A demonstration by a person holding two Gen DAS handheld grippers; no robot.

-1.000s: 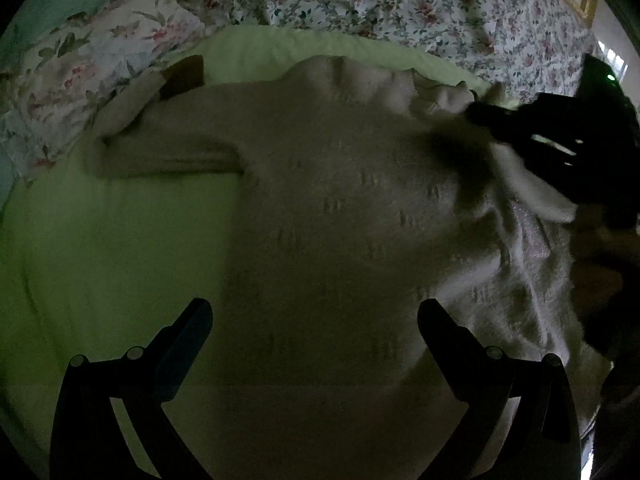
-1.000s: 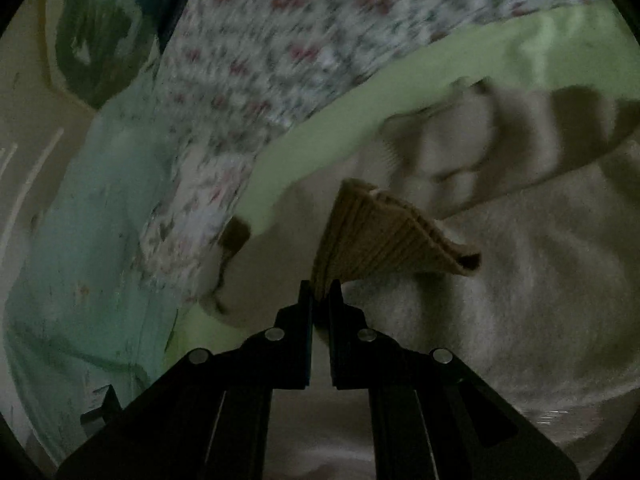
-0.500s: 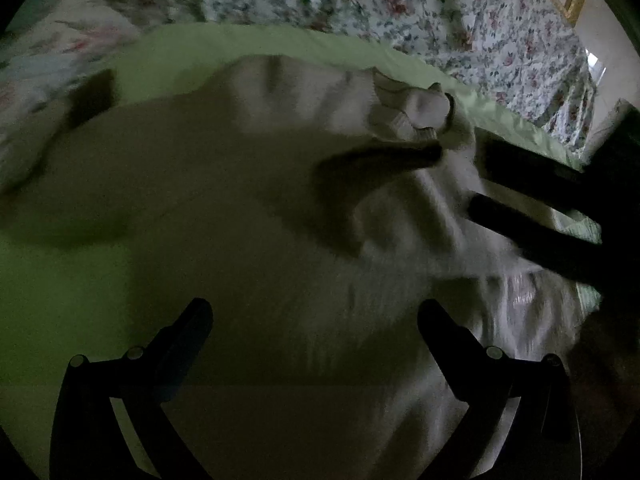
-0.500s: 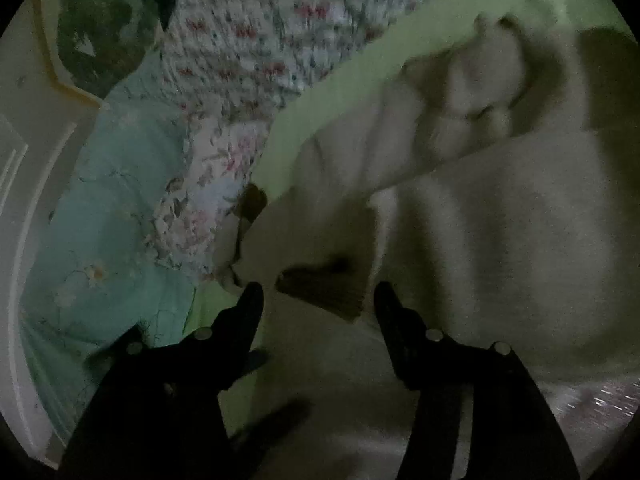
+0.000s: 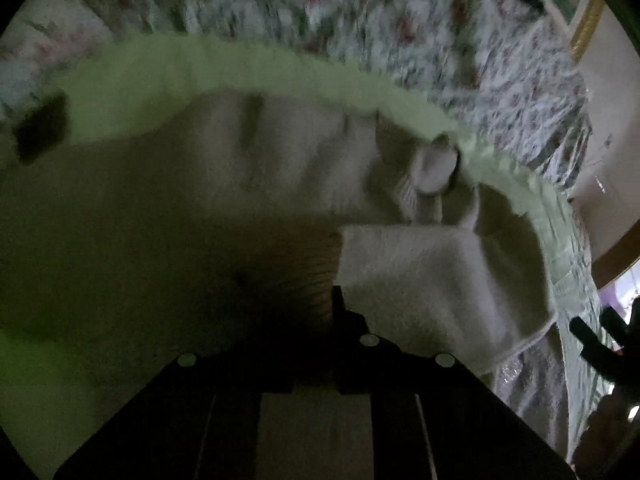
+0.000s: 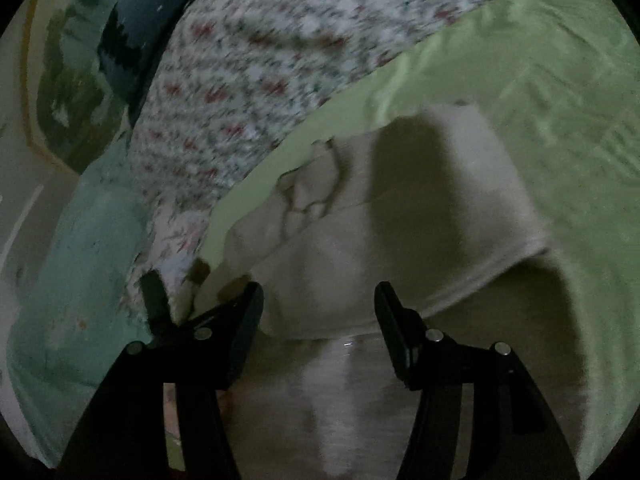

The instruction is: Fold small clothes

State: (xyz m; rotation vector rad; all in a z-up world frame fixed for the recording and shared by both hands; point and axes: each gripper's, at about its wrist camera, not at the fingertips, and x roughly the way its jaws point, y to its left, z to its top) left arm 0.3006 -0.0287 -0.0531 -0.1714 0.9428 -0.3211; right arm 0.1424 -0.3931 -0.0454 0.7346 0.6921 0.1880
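A small cream knit sweater lies on a light green cloth. One sleeve is folded across its body. My left gripper is shut on the sweater's fabric near the cuff end of that sleeve, in deep shadow. In the right wrist view the sweater lies folded ahead of my right gripper, which is open and empty just above its near edge. The neckline is bunched at the far side.
A floral bedspread lies beyond the green cloth. A mint-green blanket lies at the left in the right wrist view. A wooden edge and a gold picture frame stand at the right.
My right gripper let go of the sleeve cuff, opened and drew back. My left gripper went from wide open to shut on the sweater's fabric.
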